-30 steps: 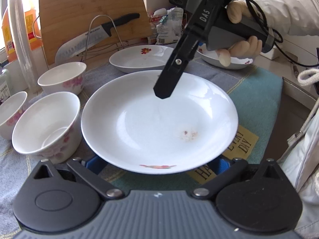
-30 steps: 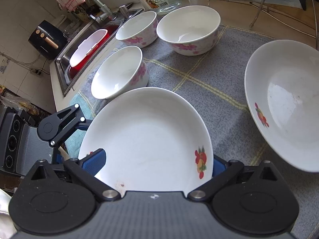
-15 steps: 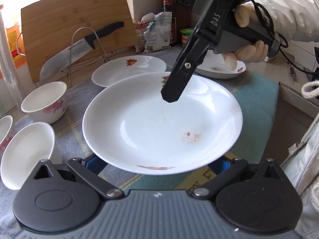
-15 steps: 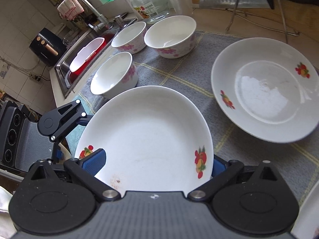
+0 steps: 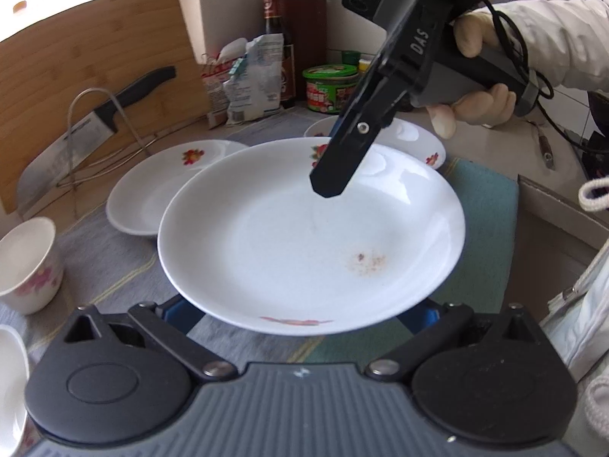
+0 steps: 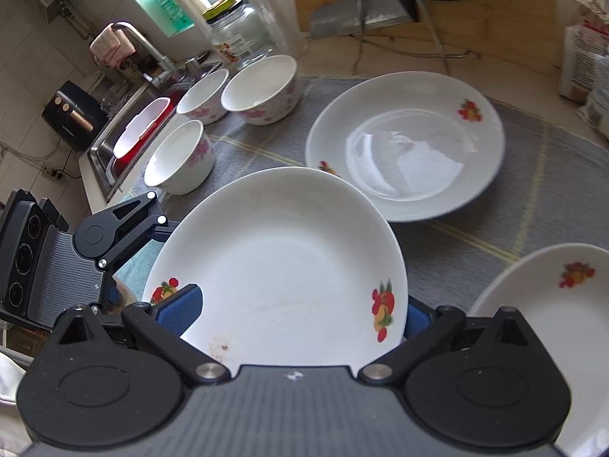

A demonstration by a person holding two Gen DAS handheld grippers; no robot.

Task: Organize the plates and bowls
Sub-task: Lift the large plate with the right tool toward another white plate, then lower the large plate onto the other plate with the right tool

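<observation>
A white plate with fruit prints hangs in the air, held from both sides. My left gripper is shut on its near rim. My right gripper is shut on the opposite rim, and its black finger reaches over the plate in the left wrist view. A second plate lies on the grey cloth beyond, and a third plate at the right. Three pink-flowered bowls stand at the left of the cloth.
A cleaver on a wire stand leans against a wooden board at the back. Bottles, a green-lidded jar and packets stand behind. A sink with a red basin lies left of the bowls.
The held plate has moved to the right, away from the bowls and toward the other plates. Both grippers keep their hold.
</observation>
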